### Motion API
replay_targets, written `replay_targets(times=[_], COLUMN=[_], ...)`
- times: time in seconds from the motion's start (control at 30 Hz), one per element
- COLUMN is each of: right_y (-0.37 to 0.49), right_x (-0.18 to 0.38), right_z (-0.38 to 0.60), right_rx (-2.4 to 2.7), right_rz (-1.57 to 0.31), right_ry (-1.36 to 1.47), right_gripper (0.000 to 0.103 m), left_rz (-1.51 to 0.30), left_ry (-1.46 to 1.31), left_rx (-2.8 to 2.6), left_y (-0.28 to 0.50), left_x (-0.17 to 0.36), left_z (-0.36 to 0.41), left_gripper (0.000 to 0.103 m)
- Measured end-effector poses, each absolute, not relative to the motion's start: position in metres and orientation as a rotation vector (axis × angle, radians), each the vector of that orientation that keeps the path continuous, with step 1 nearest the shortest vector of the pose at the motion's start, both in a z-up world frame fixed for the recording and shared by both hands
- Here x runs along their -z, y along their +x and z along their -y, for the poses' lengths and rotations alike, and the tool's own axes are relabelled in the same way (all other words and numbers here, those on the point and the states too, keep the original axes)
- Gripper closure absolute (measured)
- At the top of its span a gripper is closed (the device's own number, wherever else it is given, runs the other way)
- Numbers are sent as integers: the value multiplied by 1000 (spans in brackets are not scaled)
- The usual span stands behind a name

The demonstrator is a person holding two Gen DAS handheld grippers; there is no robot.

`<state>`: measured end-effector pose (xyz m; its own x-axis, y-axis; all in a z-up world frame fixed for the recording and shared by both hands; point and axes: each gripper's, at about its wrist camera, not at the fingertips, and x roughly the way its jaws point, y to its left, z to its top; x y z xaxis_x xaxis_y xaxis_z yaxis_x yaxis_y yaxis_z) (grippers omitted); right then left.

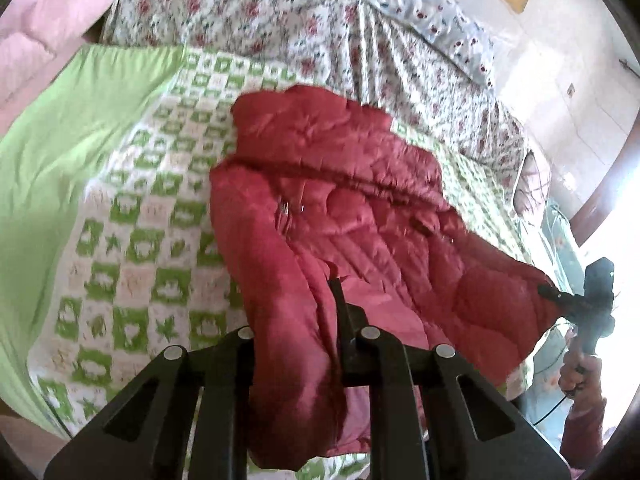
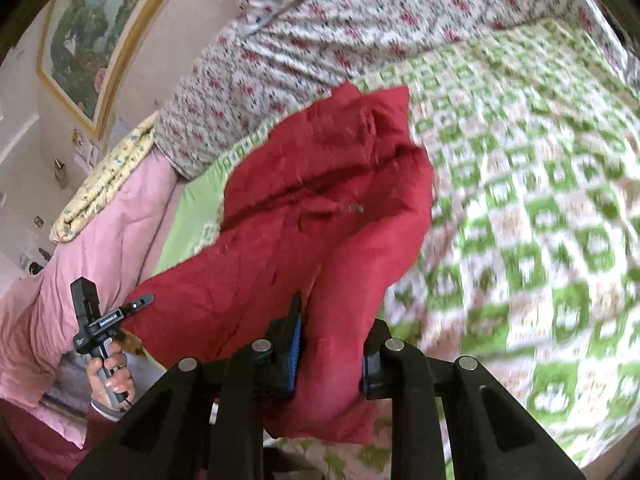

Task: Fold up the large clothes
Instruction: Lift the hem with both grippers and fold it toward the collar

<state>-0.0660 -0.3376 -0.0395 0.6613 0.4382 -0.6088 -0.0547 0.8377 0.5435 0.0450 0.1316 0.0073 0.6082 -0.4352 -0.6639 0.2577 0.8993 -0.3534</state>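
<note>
A red quilted padded jacket (image 1: 340, 208) lies over the green-and-white checked bedspread (image 1: 132, 248), its near edge lifted. My left gripper (image 1: 298, 312) is shut on a thick fold of the jacket's near hem. My right gripper (image 2: 332, 320) is shut on the other end of the jacket (image 2: 320, 208). In the left wrist view the right gripper (image 1: 560, 298) shows at the far right, clamped on the jacket's corner. In the right wrist view the left gripper (image 2: 140, 304) shows at the lower left, clamped on the jacket's edge.
A floral sheet (image 1: 280, 12) covers the far part of the bed. A patterned pillow (image 1: 440, 20) lies at the head. A pink quilt (image 2: 80, 248) is heaped at one side with a yellow cloth (image 2: 108, 176) on it. A framed picture (image 2: 92, 36) hangs on the wall.
</note>
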Motion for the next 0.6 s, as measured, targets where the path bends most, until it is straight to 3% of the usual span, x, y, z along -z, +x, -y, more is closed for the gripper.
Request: replay_targets(times=[0.6], right_y=[42], right_x=[-30], right_z=[352], right_rx=[-244], right_rz=[-621], right_ry=[503], right_gripper=[83], left_rz=[-673], left_ry=[-259], left_rx=[394], left_y=[140], left_x=[-66], left_z=[-123], left_gripper=[88])
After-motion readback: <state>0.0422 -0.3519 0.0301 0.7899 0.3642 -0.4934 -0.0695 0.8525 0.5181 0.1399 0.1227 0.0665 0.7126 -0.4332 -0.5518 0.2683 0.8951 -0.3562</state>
